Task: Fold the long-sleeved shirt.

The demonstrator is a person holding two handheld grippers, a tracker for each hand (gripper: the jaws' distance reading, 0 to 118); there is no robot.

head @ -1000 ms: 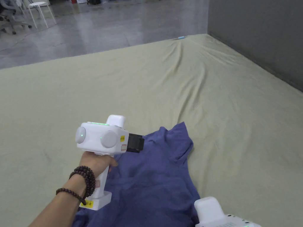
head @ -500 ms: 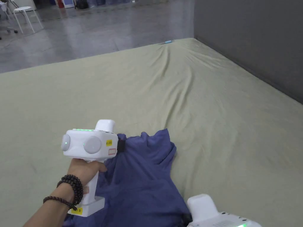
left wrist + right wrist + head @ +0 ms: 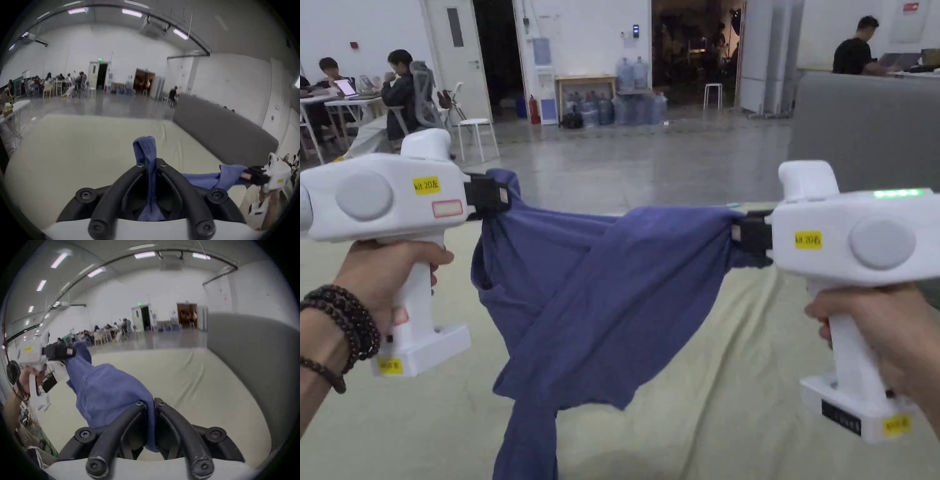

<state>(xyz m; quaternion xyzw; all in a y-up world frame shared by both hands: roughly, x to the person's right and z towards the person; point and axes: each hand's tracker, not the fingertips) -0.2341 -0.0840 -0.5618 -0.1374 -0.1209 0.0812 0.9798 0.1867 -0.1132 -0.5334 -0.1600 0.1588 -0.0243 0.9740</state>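
My soft blue-violet long-sleeved cotton shirt (image 3: 594, 294) hangs stretched between my left tongs (image 3: 503, 195) and my right tongs (image 3: 734, 237), lifted in the air, each pair clamped on a bunched bit of its upper edge. The cloth sags in loose folds below them, and one narrow part trails down under my left tongs.

1. Lit evenly by ceiling strip lights (image 3: 144, 255); soft, faint shadows.
2. Sharp in head view; mild glare on floor (image 3: 650, 162).
3. Fisheye-bent, dark-cornered gripper views, blurred towards edges and background.
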